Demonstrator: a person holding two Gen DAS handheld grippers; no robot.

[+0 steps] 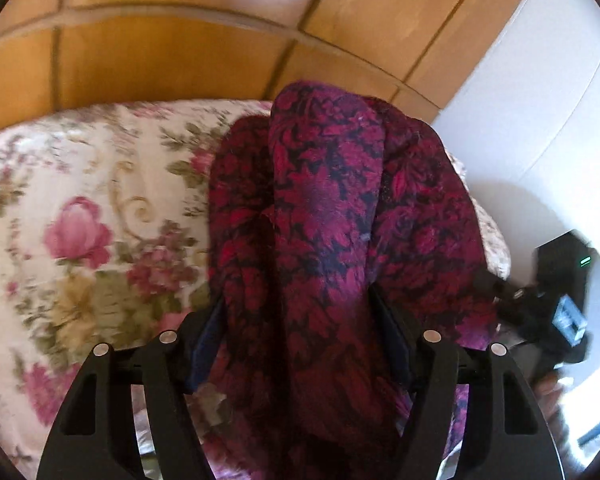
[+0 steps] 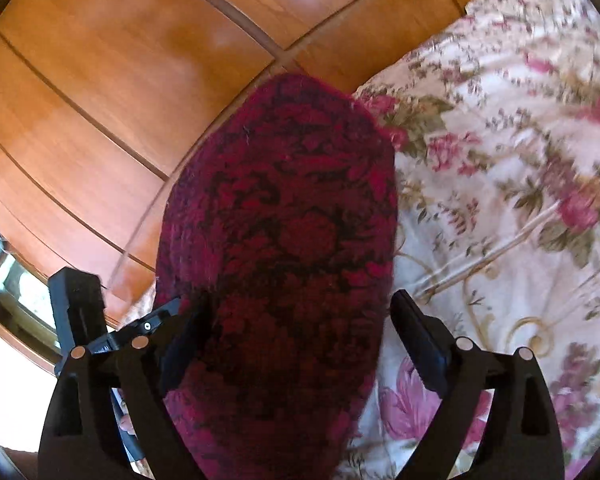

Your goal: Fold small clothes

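**A:** Status on the garment (image 1: 324, 240)?

**B:** Dark red and black floral knit, fuzzy surface. It is lifted off the floral bedspread (image 1: 92, 208) and draped across both tools. In the left wrist view it bunches into three vertical folds running up between the fingers. In the right wrist view it forms one rounded hump that hides most of the gap.

**A:** Handling?

**B:** I'd say soft, light and limp, with no stiffness at all. It sags wherever it isn't held. The nap looks grippy, so slip risk is low. Nothing fragile. The main problem is bulk, because the layers bunch instead of lying flat.

**A:** Grip state?

**B:** Left gripper (image 1: 300, 340): fingers partly closed, with a thick wad of cloth packed between the pads, so it looks clamped on the fabric. Right gripper (image 2: 292, 344): jaws noticeably wider. The right pad (image 2: 420, 344) stands clear of the cloth with bedspread visible in the gap, and the left pad is buried at the fabric edge. I can't tell whether it is pinching or the cloth just rests on it.

**A:** Where to hold?

**B:** By an edge or corner, one or two layers only. The current left bite is mid-bundle, which won't give a clean fold line.

**A:** Pose?

**B:** Both tools point forward and up toward the wooden wardrobe panels (image 2: 120, 100), raised above the bed. The right tool shows at the right edge of the left view, so the two are near each other, side by side.
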